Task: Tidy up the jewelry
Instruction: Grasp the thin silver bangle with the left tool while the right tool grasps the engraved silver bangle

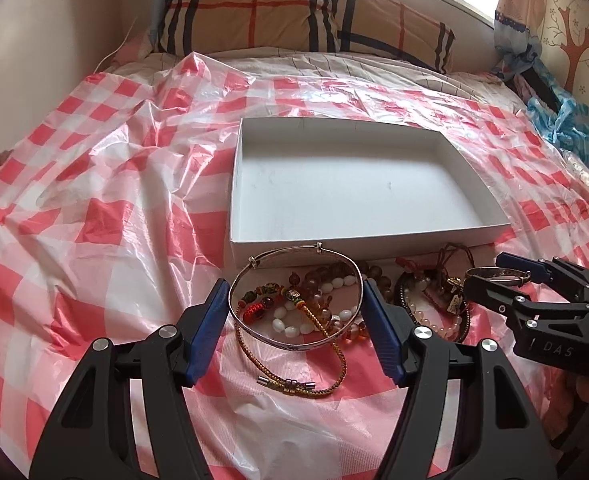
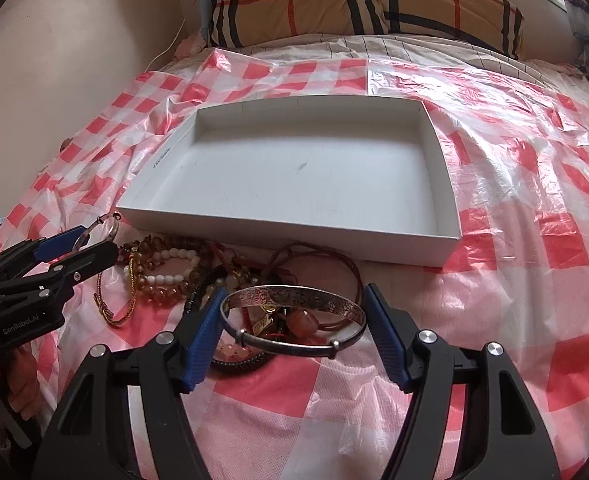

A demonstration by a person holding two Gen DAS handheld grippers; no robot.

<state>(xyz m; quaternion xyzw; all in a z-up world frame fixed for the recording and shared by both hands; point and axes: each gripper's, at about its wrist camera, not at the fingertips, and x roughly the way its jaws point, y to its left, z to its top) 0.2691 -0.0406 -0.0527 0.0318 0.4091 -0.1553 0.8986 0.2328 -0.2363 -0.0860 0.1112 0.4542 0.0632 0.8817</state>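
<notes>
My left gripper (image 1: pixel 295 286) is shut on a thin silver bangle (image 1: pixel 294 345), its blue pads pressing the ring's two sides. The bangle hangs tilted over a pile of bead bracelets (image 1: pixel 294 316) and a gold cord bracelet (image 1: pixel 294 384). My right gripper (image 2: pixel 295 292) is shut on a wider engraved silver bangle (image 2: pixel 290 346) above dark cords and beads (image 2: pixel 166 272). Each gripper also shows in the other view: the right gripper (image 1: pixel 488 270) and the left gripper (image 2: pixel 94 238). Just beyond the pile lies an empty white shallow box (image 1: pixel 354 240) (image 2: pixel 294 236).
A crinkled red-and-white checked plastic sheet (image 1: pixel 94 220) covers the bed. Plaid pillows (image 1: pixel 294 12) lie at the head under a window. A wall (image 2: pixel 54 60) runs along the left. Blue cloth (image 1: pixel 562 120) is bunched at the far right.
</notes>
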